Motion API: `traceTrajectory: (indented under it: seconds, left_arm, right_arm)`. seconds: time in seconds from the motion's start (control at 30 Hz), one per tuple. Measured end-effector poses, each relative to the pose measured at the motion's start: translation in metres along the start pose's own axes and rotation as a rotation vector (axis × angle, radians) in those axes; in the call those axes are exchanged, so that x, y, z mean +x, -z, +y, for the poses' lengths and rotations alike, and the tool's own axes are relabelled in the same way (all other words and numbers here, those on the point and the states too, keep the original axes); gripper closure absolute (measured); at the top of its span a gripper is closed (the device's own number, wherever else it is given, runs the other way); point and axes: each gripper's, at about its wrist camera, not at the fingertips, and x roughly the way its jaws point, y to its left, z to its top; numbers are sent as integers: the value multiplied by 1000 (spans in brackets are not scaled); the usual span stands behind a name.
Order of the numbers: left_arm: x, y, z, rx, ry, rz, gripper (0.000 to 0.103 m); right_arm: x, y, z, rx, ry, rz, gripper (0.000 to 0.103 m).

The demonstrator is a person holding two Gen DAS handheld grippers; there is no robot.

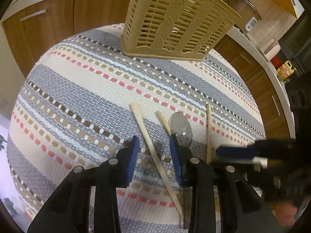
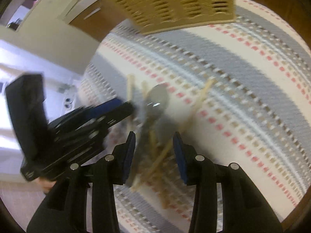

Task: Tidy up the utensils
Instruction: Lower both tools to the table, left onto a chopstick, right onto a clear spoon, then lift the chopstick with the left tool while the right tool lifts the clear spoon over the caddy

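Observation:
A beige slotted utensil basket (image 1: 175, 23) stands at the far side of a striped woven mat (image 1: 87, 89). Three pale chopsticks and a metal spoon (image 1: 181, 125) lie on the mat. My left gripper (image 1: 154, 145) is open, and one long chopstick (image 1: 149, 141) runs between its fingers. My right gripper (image 2: 154, 141) is open above the spoon (image 2: 157, 99) and crossed chopsticks (image 2: 194, 108); this view is blurred. The right gripper also shows in the left wrist view (image 1: 241, 153), and the left gripper in the right wrist view (image 2: 108, 108).
Brown wooden cabinets (image 1: 58, 23) ring the table. A counter (image 1: 268, 54) at the right holds jars and small items. The basket also shows in the right wrist view (image 2: 175, 3).

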Motion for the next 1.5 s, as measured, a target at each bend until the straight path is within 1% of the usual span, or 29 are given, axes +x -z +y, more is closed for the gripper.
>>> traceTrajectory:
  seconds: [0.13,0.2,0.33,0.4,0.43,0.47,0.53,0.57,0.6,0.73,0.8,0.87,0.97,1.0,1.07,1.17,1.27,1.3,1.37,1.43,1.47,1.5]
  left_arm:
    - [0,0,7,-40,47,-2,75]
    - [-2,1,14,-54,59,-4,75]
    - [-9,4,27,-78,85,-13,75]
    - [-11,4,30,-83,103,-14,75]
    - [-12,4,32,-85,111,-12,75]
    - [-11,4,33,-86,116,-8,75]
    - [-9,4,32,-80,114,-1,75]
    - [-7,4,30,-75,110,6,75]
    - [-4,3,26,-71,105,13,75]
    - [2,1,9,-32,42,6,75]
    - [4,1,-2,0,-4,0,73]
    - [7,2,-14,40,-42,-1,68]
    - [14,4,-33,114,-136,0,68]
    - [15,4,-36,131,-163,2,75]
    - [17,5,-43,163,-230,3,87]
    - [19,6,-46,183,-250,1,93]
    - [18,5,-41,148,-230,-10,100]
    - [16,6,-32,137,-214,-16,100]
    - [11,10,-21,111,-168,-37,100]
    - [6,13,-8,67,-105,-61,100]
    - [2,15,-4,46,-67,-81,100]
    - [-3,17,-1,35,-47,-97,100]
  right_arm:
    - [16,5,19,-15,2,28,76]
    - [25,4,25,-5,9,40,78]
    - [36,-1,27,20,56,25,80]
    - [44,-3,34,5,101,13,80]
    - [46,-3,39,-20,133,4,83]
    - [48,-2,43,-46,176,-3,89]
    - [57,-2,52,-92,224,-11,90]
    - [58,0,54,-113,249,-11,92]
    - [57,3,56,-141,274,-14,92]
    - [51,13,49,-186,339,-6,93]
    - [48,14,43,-188,355,0,93]
    - [47,13,37,-173,337,14,93]
    - [50,4,34,-157,299,50,92]
    - [50,2,34,-158,294,58,92]
    - [51,-1,38,-181,306,75,91]
    - [56,-5,44,-209,324,83,91]
    - [59,-5,51,-253,345,64,92]
    - [59,-5,51,-254,336,56,92]
    - [58,-4,50,-245,314,43,92]
    - [54,-4,48,-236,271,23,94]
    - [51,-4,46,-230,248,13,99]
    - [39,5,38,-225,227,0,100]
